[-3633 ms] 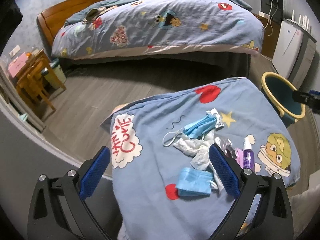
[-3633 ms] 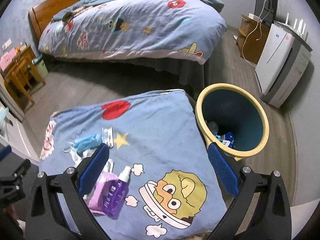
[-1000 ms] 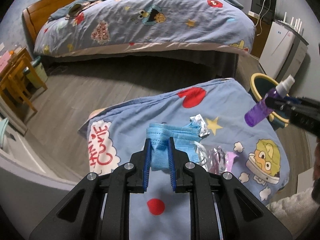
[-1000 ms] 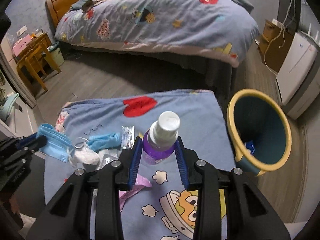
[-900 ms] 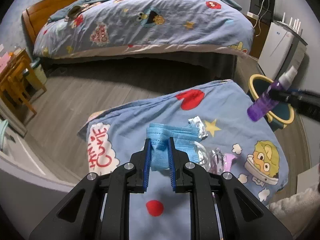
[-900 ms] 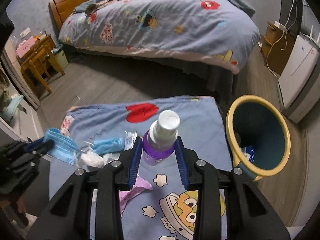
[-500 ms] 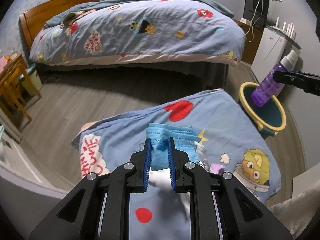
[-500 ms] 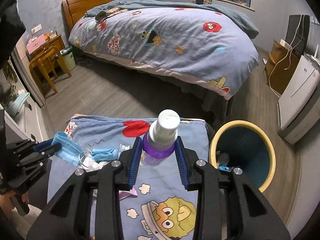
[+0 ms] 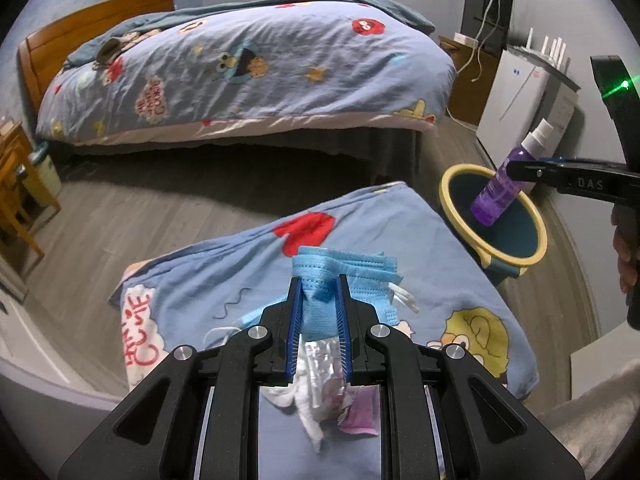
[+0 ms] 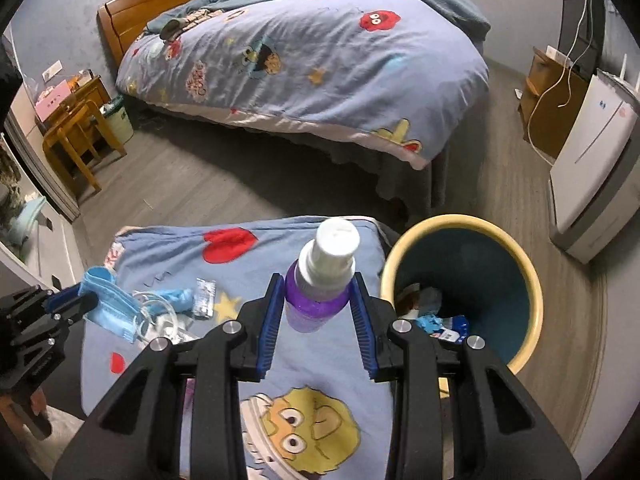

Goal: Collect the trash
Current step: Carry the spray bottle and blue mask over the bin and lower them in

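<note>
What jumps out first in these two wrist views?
Both grippers are loaded: the right gripper clamps a purple spray bottle beside the yellow-rimmed bin, and the left gripper pinches a blue face mask above the cartoon-print cloth.

A cloth-covered table [image 10: 224, 256] stands at the middle of the right wrist view, with the bin [image 10: 524, 280] just beside it at three o'clock. The bed [image 10: 320, 60] lies beyond both at twelve o'clock. On the table, toward nine o'clock, lies a heap of wrappers [image 10: 202, 296]. A chair [image 10: 76, 132] stands at ten o'clock beside the bed. A white appliance [image 10: 596, 164] stands at two o'clock, behind the bin.
</note>
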`<state>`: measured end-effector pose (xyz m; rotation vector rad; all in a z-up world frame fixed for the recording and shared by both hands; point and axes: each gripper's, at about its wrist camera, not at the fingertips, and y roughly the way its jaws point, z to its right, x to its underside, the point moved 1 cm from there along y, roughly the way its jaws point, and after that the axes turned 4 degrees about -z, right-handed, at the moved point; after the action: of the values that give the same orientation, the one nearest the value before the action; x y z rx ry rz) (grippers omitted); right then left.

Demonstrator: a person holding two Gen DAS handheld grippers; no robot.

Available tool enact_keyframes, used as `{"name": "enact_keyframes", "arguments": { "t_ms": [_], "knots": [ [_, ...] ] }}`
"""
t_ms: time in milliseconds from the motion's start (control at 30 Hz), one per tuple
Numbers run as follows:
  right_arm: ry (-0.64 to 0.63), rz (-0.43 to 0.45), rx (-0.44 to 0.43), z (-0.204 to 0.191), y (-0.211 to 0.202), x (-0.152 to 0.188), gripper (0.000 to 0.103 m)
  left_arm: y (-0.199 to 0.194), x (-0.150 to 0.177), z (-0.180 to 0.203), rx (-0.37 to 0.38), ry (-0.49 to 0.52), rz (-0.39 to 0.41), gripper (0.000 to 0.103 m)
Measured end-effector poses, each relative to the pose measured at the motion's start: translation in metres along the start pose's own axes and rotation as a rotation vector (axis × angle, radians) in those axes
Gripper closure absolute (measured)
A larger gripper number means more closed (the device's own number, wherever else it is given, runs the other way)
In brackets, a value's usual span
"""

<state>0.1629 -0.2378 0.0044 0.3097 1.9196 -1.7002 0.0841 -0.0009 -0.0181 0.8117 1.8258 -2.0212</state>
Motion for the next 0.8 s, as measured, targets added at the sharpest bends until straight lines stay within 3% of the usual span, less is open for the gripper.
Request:
{"name": "enact_keyframes", "arguments": {
  "t_ms": [367,800],
  "knots": [
    [0.024,-0.004,0.01,0.033,0.009,0.004,0.07,0.026,0.002,0.029,0.007,0.021,-0.051,0.086],
    [0.173,0.037,-0.036,0.098,-0.002,0.006,0.07,0.036,-0.028,0.077,0.029,0.067,-0.008,0.086]
  ]
}}
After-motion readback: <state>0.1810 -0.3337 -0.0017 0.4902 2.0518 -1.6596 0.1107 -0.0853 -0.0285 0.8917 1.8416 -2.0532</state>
